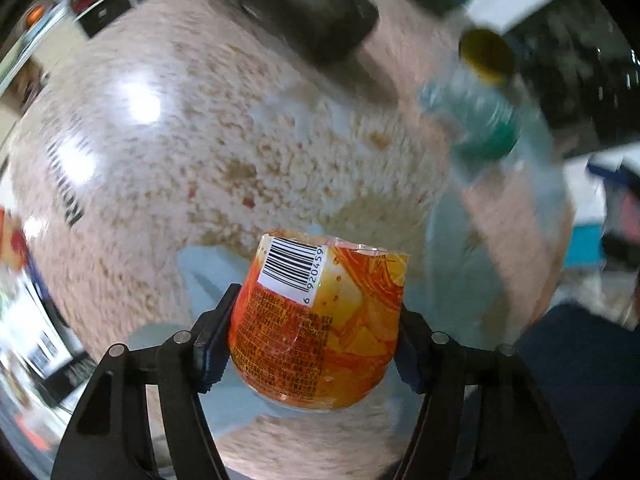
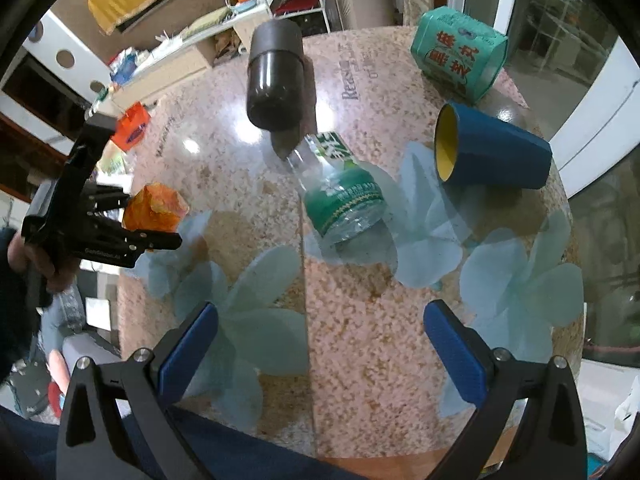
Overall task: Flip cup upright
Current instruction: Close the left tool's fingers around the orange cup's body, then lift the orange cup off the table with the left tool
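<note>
My left gripper (image 1: 314, 334) is shut on an orange plastic cup (image 1: 320, 320) with a barcode label, held tilted above the table; the left wrist view is motion-blurred. In the right wrist view the same orange cup (image 2: 156, 206) sits in the left gripper (image 2: 154, 220) at the table's left edge. My right gripper (image 2: 320, 344) is open and empty, over the near part of the table. A blue cup with a yellow inside (image 2: 490, 154) lies on its side at the right.
A round speckled stone table (image 2: 340, 320) with pale flower prints holds a clear green-labelled bottle (image 2: 340, 196) lying on its side, a black cylinder (image 2: 276, 76) and a teal can (image 2: 460, 52) on its side at the back. Shelves and furniture stand behind.
</note>
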